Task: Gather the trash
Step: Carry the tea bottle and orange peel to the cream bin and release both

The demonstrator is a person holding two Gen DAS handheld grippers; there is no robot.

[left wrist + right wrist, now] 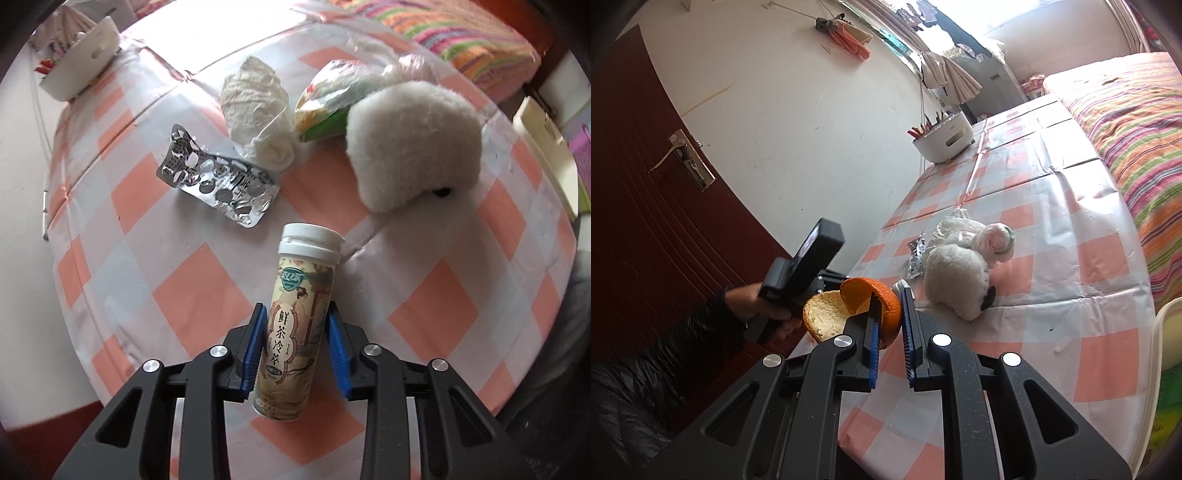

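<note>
My left gripper [297, 325] is shut on a beige tea tube with a white cap [299, 317], held above the checked tablecloth [192, 291]. Beyond it lie a silver pill blister [218, 184], a crumpled white tissue [258, 110] and a plastic snack bag [328, 99]. My right gripper [889, 314] is shut on an orange peel [868, 306], held above the table's left edge. The left gripper's body [801, 269] shows to the left of the peel. The blister [916, 254], tissue [955, 225] and bag [995, 240] show in the right wrist view too.
A white fluffy plush toy [413, 144] lies by the bag, also in the right wrist view [956, 284]. A white tub with utensils [943, 138] stands at the table's far end. A striped bed cover [1137, 122] lies to the right. A dark red door [646, 206] is on the left.
</note>
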